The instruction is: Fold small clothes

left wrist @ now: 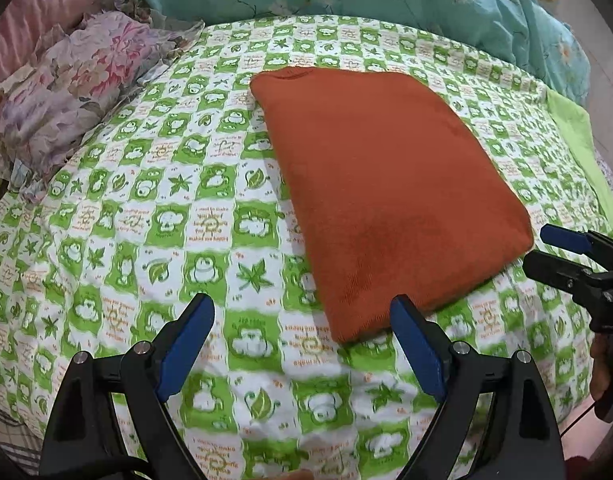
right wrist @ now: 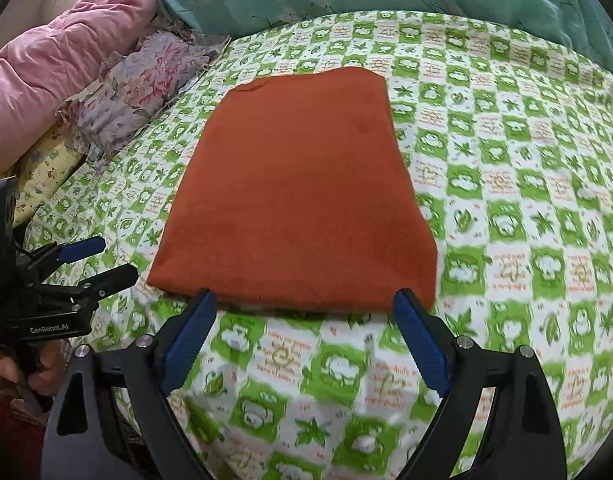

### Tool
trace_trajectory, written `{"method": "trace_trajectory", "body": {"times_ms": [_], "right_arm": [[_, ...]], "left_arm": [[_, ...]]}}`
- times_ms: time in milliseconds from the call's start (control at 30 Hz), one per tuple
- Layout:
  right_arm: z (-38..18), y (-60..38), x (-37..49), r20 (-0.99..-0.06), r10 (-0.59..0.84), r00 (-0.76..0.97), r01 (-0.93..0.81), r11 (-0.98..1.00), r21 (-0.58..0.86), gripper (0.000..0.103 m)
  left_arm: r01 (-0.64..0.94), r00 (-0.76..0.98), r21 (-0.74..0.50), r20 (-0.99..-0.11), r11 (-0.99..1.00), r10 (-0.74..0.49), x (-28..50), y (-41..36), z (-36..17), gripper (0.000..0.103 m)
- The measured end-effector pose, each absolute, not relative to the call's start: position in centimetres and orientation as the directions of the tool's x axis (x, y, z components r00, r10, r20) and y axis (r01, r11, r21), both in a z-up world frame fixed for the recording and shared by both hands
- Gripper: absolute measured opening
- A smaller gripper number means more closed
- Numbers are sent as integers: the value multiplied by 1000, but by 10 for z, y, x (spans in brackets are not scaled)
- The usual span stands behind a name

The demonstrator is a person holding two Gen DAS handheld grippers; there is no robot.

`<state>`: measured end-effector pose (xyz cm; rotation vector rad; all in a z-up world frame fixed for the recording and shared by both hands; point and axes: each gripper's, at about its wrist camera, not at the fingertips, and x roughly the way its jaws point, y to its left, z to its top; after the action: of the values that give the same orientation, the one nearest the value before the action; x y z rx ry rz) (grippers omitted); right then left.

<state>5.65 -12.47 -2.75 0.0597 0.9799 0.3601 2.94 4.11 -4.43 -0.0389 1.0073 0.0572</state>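
Rust-orange knit garment (right wrist: 294,188) lies already folded into a flat rectangle on the bed (right wrist: 506,184), on the green-and-white checked sheet. Left claw (left wrist: 302,344) spread wide, empty, just short of the near corner. Right claw (right wrist: 304,344) likewise wide and empty, at the near hem. Looks soft, light, limp; probably slips apart in layers. Best pinched at both near corners, through all layers. No containers in view.
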Motion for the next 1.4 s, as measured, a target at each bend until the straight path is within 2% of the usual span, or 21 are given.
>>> {"method": "trace_trajectory", "body": {"times_ms": [400,1400], "right_arm": [[-33,-113,84,-817,326,475,-282,936,209,90],[-41,-113,98,-829,329,452,-281,935,218,90]], "left_arm": [[-86,508,29,-859,996,69,60,40,-49,90],[-60,504,68,-859,996,89,71,33,-52,90]]}}
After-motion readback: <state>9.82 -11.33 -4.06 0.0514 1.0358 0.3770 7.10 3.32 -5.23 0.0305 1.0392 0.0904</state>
